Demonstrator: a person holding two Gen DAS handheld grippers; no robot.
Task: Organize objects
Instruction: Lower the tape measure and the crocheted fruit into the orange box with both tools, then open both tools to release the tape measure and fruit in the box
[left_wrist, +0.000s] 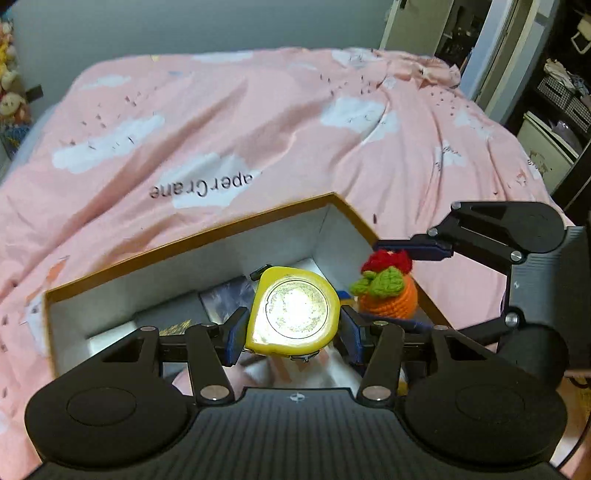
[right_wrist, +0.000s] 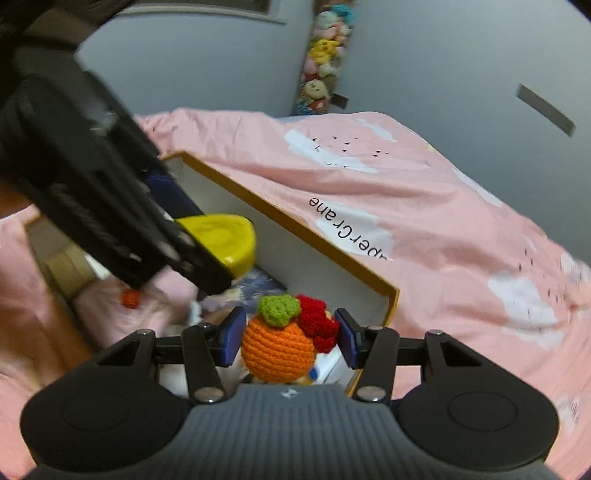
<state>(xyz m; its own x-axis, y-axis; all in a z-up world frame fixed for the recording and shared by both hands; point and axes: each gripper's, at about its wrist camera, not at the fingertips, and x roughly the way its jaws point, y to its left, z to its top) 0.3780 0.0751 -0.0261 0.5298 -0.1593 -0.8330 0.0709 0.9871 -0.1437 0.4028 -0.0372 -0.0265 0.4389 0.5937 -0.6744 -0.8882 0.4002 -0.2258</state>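
- The left claw (left_wrist: 293, 332) holds a yellow tape measure (left_wrist: 293, 314). One blue pad presses on each side of it, and its round shiny face looks up at the camera.
- The right claw (right_wrist: 288, 338) holds a small orange knitted toy (right_wrist: 277, 349) with a green leaf and red bits on top. The pads hug it from both sides.
- Both things hang in the air over an open box (left_wrist: 192, 236) with white walls and a brown rim. The box sits on a bed with a pink cloud blanket (left_wrist: 221, 122).
- The big thing to know: the inside of the box is right under both claws and a bit farther away. So each thing only needs to go down, not sideways.
- In the left wrist view, the tape measure is over the middle of the box. The toy is over the box's right side, near the right wall.
- The two claws are just beside each other, the toy on the right of the tape measure. They could bump if both go down at once.
- Some flat things, maybe cards or books, already lie on the box floor. I cannot tell just what they are.
- My guess is that the next move is to lower each thing into the box and let go.
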